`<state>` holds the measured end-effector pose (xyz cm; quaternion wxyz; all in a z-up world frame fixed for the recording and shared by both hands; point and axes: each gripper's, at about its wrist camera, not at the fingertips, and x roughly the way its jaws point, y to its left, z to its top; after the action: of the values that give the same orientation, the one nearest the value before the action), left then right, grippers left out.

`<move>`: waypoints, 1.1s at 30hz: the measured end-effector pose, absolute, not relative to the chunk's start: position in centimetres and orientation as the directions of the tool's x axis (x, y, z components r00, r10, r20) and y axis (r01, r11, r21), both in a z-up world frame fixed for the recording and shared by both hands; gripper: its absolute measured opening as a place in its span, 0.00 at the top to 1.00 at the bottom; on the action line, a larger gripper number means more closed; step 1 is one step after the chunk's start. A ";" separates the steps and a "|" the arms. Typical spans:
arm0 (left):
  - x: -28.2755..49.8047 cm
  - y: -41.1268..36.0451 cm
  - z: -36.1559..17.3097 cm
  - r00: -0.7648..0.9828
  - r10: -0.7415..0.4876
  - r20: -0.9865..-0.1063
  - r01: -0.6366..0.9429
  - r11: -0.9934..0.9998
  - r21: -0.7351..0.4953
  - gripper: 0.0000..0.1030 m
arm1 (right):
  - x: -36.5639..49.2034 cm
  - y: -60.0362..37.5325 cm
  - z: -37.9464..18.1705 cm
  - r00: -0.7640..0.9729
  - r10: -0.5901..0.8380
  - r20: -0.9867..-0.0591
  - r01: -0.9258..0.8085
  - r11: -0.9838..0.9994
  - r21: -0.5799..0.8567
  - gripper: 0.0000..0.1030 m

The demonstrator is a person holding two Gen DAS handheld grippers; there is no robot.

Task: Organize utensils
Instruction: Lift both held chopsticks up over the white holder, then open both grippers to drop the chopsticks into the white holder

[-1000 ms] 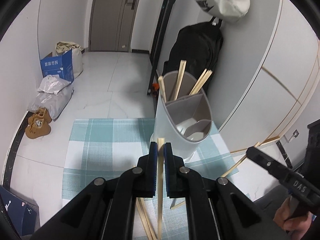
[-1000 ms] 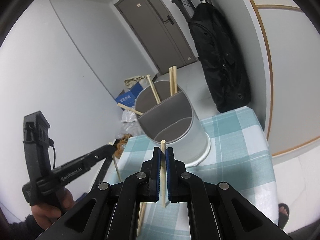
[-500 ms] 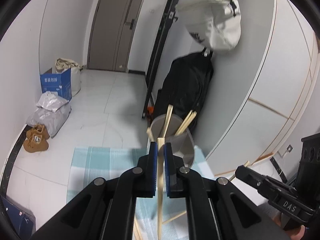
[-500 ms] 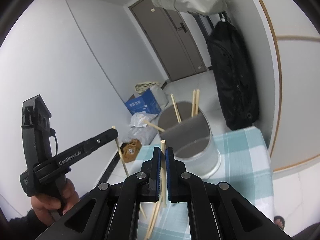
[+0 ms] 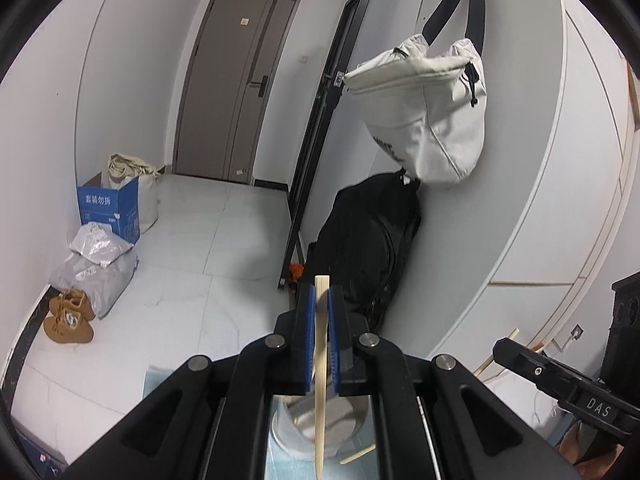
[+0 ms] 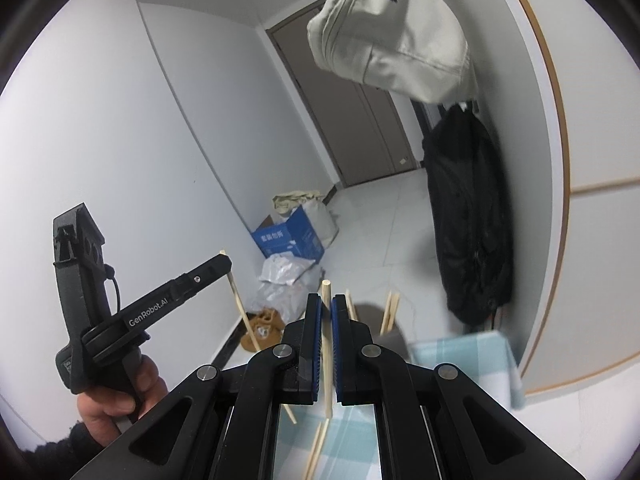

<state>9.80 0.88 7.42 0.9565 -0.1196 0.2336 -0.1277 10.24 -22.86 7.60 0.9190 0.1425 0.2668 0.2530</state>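
Left claw (image 5: 319,312): blue pads (image 5: 307,336) closed tight on one wooden chopstick (image 5: 320,384), which stands near upright, its square top clear above the pads and its lower end hanging over the utensil holder (image 5: 296,428). The holder, a pale cylinder, sits low in the left wrist view, directly under the claw, on the checked cloth (image 5: 288,468) that covers the surface. A loose chopstick (image 5: 358,455) lies just right of the holder's base.

Right claw (image 6: 327,312): pads shut on a second chopstick (image 6: 328,352), also near upright, round tip showing above the pads. In the right wrist view the holder's grey rim (image 6: 394,334) shows just beyond the claw on the far side, with stored chopsticks (image 6: 390,310) leaning out of it. More sticks (image 6: 316,452) lie on the cloth beneath the claw.

The person's left hand (image 6: 120,396) grips the left tool's handle at the left of the right wrist view.

Surroundings: grey door (image 5: 236,84) at the far end, blue carton (image 5: 110,210) and brown shoes (image 5: 68,320) on the floor at left, pale bag (image 5: 424,116) hanging above a black garment bag (image 5: 368,244) at right
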 end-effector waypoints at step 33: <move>17.6 0.1 3.2 0.885 -0.209 -0.415 0.125 0.967 -0.222 0.98 | 21.6 -19.5 6.6 0.700 0.490 -0.519 -0.402 0.871 0.280 0.96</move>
<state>17.60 0.13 3.17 0.9663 -0.0948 0.2233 -0.0865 21.61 -19.48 6.55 0.9191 0.0729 0.3015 0.2428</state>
